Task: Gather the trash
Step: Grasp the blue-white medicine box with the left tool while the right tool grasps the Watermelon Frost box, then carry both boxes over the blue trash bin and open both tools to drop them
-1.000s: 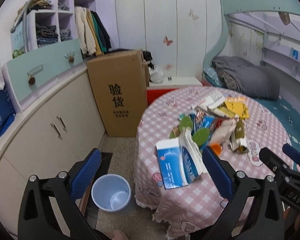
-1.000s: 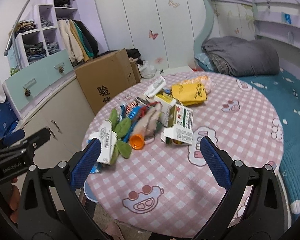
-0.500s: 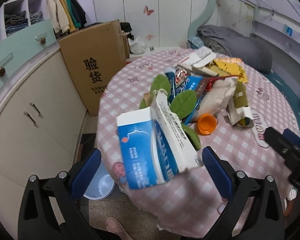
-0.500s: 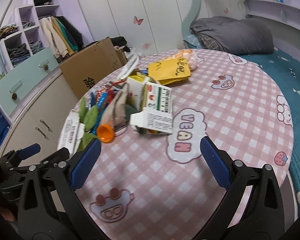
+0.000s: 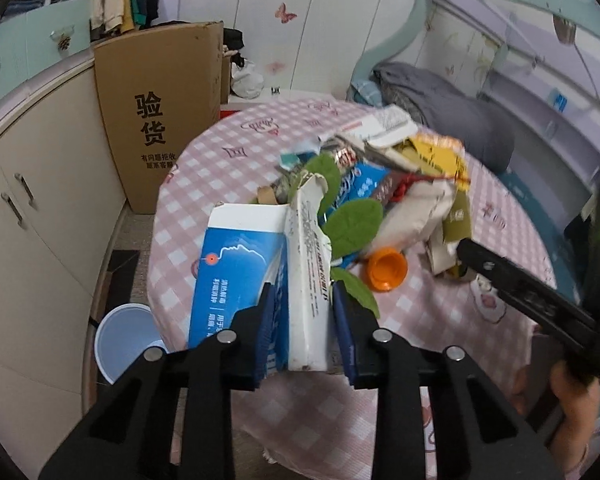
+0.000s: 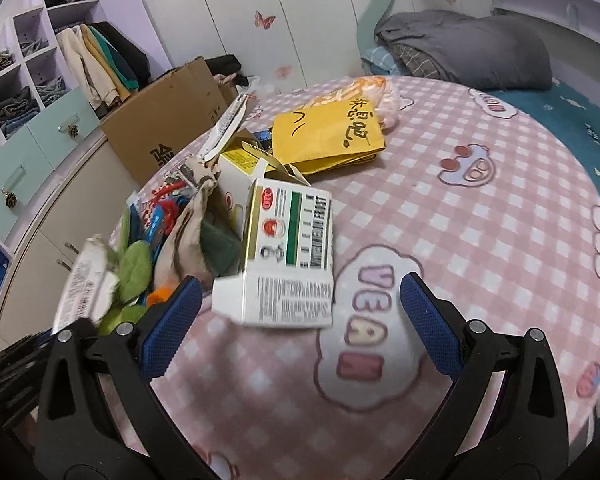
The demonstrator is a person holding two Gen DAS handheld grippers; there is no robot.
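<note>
A heap of trash lies on the round table with a pink checked cloth [image 5: 220,152]. At its near edge stands a torn blue and white box [image 5: 240,264]. My left gripper [image 5: 302,312] is closing, its blue pads against both sides of the box's white panel. Behind the box lie green leaves [image 5: 352,224] and an orange cap [image 5: 384,268]. My right gripper [image 6: 300,284] is open low over the cloth, and a green and white carton [image 6: 288,248] lies just ahead of its fingers. A yellow bag [image 6: 328,136] lies further back.
A pale blue bin [image 5: 120,340] stands on the floor below the table's left edge. A tall cardboard box [image 5: 160,112] and cream cabinets [image 5: 32,220] line the left wall. A bed with a grey quilt [image 6: 460,48] runs behind the table.
My left gripper's jaws closed from wide open onto the blue and white box. The right gripper moved in and down toward the green and white carton.
</note>
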